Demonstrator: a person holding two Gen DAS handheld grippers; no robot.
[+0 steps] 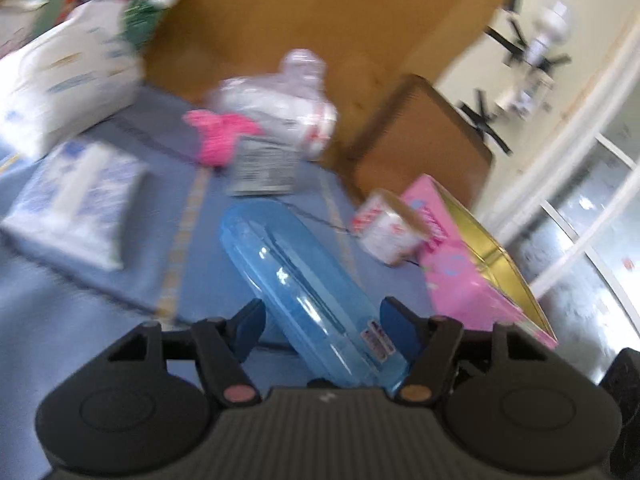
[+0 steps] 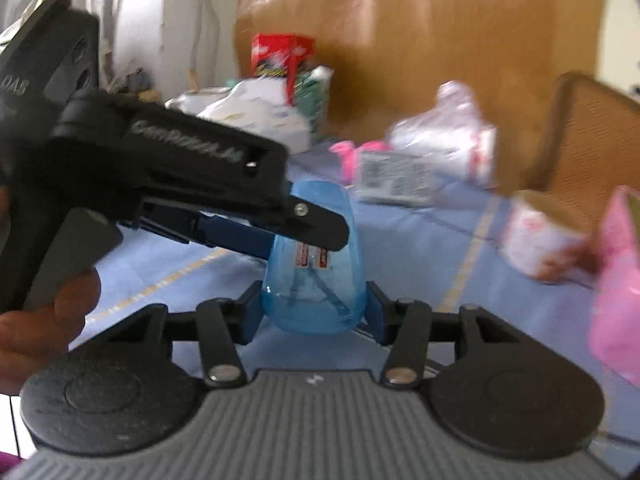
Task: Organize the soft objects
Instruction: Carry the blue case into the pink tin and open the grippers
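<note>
A translucent blue plastic case (image 1: 296,264) with a small sticker runs slantwise between the fingers of my left gripper (image 1: 322,322), which is shut on it. In the right wrist view the case (image 2: 316,280) stands tilted above the blue tablecloth (image 2: 432,248). My right gripper (image 2: 314,312) is shut on its near rounded end. The left gripper (image 2: 316,236) reaches in from the left and clamps the case at the sticker. A flat pack of tissues (image 1: 76,216), a pink soft item (image 1: 218,136) and a clear bag of white goods (image 1: 280,100) lie farther back.
A large white pack (image 1: 68,80) sits at the far left. A white and red roll (image 1: 386,228) leans against an open pink box (image 1: 460,280) on the right. A brown chair (image 1: 420,140) stands behind the table. A hand (image 2: 40,320) holds the left gripper's handle.
</note>
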